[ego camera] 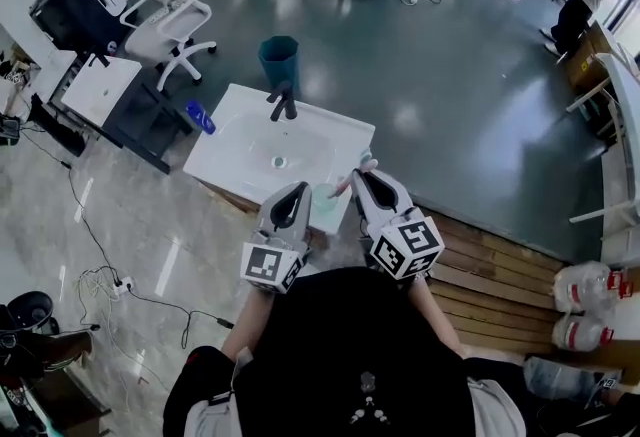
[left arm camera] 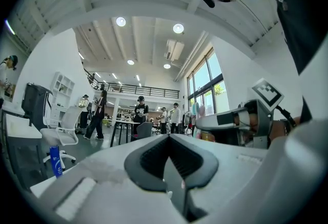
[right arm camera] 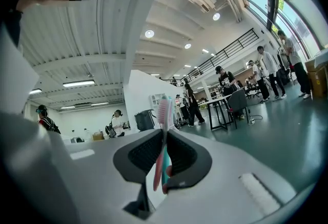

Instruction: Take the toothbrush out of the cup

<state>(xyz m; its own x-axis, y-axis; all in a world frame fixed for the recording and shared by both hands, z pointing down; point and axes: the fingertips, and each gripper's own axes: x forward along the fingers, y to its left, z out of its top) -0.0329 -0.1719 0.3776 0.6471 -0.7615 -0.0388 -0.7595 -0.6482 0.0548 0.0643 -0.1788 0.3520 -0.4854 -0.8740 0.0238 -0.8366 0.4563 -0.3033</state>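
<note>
A pink and teal toothbrush [right arm camera: 163, 141] stands upright between the jaws of my right gripper [right arm camera: 165, 133], which is shut on its handle; the bristle head rises above the jaw tips. In the head view my right gripper [ego camera: 362, 175] hovers over the near right edge of the white sink [ego camera: 235, 150]. A pale green cup [ego camera: 325, 206] stands just left of and below it, between the two grippers. My left gripper [ego camera: 296, 188] is held at the cup's left. Its jaws [left arm camera: 168, 138] meet at the tips with nothing between them.
A dark faucet [ego camera: 283, 103] stands at the sink's far edge, with a teal bin [ego camera: 279, 56] behind it. A blue tube [ego camera: 200, 116] lies at the sink's left corner. White office chairs [ego camera: 170, 10] and a desk [ego camera: 100, 88] are to the far left. Wooden boards [ego camera: 500, 260] lie at the right.
</note>
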